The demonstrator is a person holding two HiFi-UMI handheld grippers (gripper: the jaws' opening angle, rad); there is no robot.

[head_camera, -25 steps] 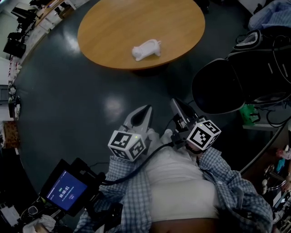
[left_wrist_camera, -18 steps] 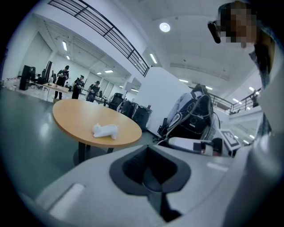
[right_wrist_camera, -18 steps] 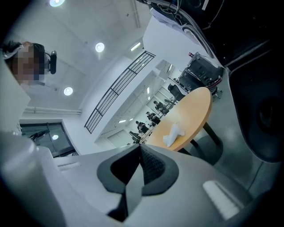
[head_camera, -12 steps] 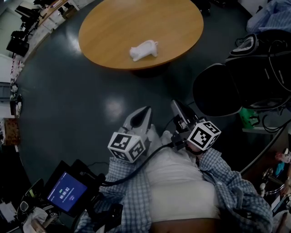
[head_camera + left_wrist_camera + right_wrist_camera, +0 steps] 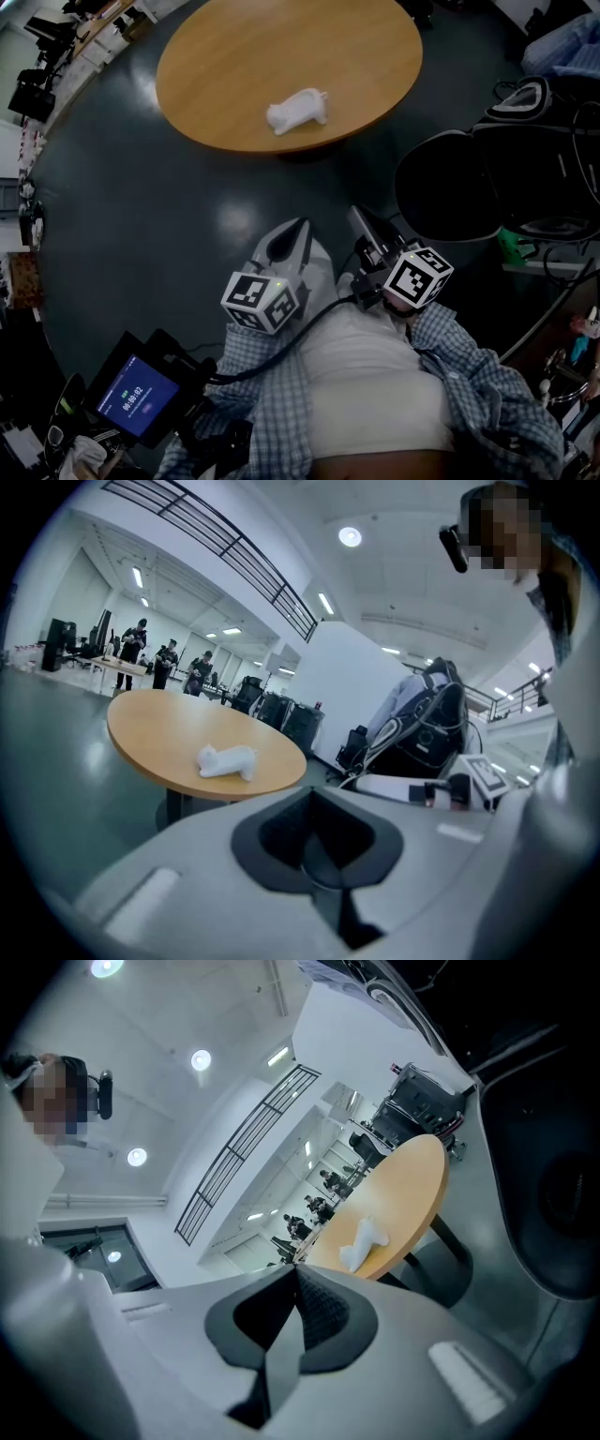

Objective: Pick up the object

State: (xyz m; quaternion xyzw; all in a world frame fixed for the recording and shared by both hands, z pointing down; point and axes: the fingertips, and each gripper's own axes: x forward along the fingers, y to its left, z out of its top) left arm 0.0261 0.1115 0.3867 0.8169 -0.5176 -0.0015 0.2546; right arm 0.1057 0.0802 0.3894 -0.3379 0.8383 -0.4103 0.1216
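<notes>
Big round wooden worktop [image 5: 234, 56] ahead, the left hand-held gripper [image 5: 300, 227] and right hand-held gripper [image 5: 358, 214] low by the person's chest, well apart from it, each with jaws pressed together on nothing, and the small white animal figure [image 5: 297, 111] lying near the worktop's near edge.

Grey left gripper [image 5: 317, 841] fills the lower frame — dark pads pressed together, nothing between them. Beyond it stands a round tan wooden table [image 5: 159, 728], with a small white animal-shaped soft toy [image 5: 227, 759] lying on top, near its front edge. Right of the table is a black backpack [image 5: 427, 728] — below it the white right gripper [image 5: 364, 783] with its square-marker cube. Several people [image 5: 159, 663] stand far behind the table.
</notes>
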